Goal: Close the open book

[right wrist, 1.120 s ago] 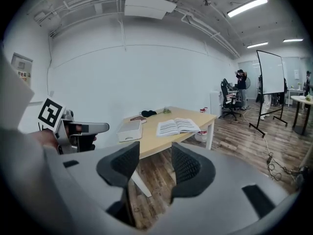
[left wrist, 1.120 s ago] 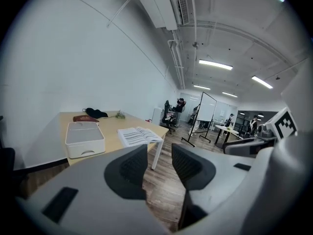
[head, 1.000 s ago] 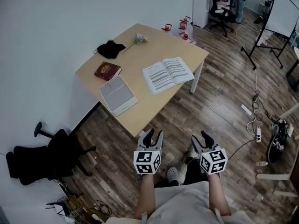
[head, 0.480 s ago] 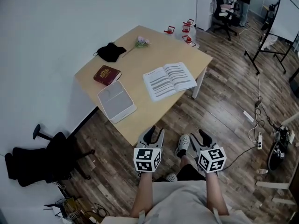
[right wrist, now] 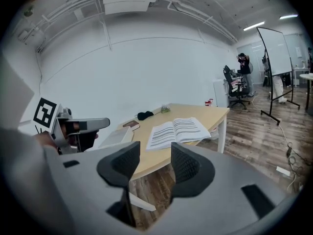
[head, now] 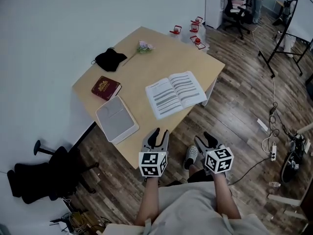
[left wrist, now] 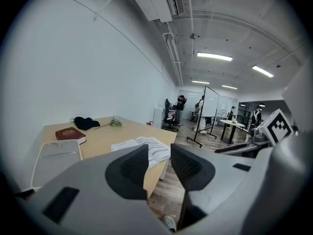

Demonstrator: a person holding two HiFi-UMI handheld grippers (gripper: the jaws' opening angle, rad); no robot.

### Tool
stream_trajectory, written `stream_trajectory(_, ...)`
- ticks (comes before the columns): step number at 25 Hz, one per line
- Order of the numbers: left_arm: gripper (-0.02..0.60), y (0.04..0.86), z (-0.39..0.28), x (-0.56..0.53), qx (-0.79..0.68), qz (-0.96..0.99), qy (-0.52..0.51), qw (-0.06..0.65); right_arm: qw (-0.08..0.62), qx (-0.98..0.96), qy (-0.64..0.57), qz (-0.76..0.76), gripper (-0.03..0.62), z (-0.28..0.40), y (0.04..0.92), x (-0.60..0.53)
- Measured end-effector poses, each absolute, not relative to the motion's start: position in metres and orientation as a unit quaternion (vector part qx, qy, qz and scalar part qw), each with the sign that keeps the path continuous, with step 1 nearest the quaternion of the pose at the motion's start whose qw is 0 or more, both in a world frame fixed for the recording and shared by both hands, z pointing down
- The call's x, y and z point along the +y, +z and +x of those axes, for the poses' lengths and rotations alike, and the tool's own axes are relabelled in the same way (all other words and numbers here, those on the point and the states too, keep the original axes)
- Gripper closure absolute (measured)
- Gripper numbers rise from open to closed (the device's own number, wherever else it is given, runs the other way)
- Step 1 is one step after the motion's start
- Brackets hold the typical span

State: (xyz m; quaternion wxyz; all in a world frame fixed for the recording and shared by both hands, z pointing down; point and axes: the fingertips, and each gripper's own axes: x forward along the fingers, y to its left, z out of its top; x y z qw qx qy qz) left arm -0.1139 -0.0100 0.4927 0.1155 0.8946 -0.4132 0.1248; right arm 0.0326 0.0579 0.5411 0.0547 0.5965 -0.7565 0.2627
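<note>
The open book (head: 176,93) lies flat with its printed pages up, near the right front corner of the light wooden table (head: 156,62). It also shows ahead in the left gripper view as the book (left wrist: 146,146) and in the right gripper view as the book (right wrist: 176,130). My left gripper (head: 160,134) hovers just short of the table's near edge, open; its jaws have just been closing a little with nothing between them. My right gripper (head: 204,139) is beside it over the floor, open and empty. Both point towards the table, well short of the book.
On the table lie a dark red closed book (head: 105,87), a white flat tray (head: 116,119), a black cloth (head: 109,59) and a small flower (head: 144,46). A black office chair (head: 44,173) stands at the left. Cables and a power strip (head: 272,151) lie on the wooden floor at the right.
Both grippers have moved forward towards the table's near edge. The table and book now sit closer in the head view.
</note>
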Motion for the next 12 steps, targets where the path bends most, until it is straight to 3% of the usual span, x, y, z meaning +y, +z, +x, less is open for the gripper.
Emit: stream_trajectory(12, 0.433, 0.505, -0.062, -0.113, -0.447, 0.874, 0.130, 0.140, 0.055, -0.765, 0.305, 0.565, 0.390, 0.087, 0.559, -0.062)
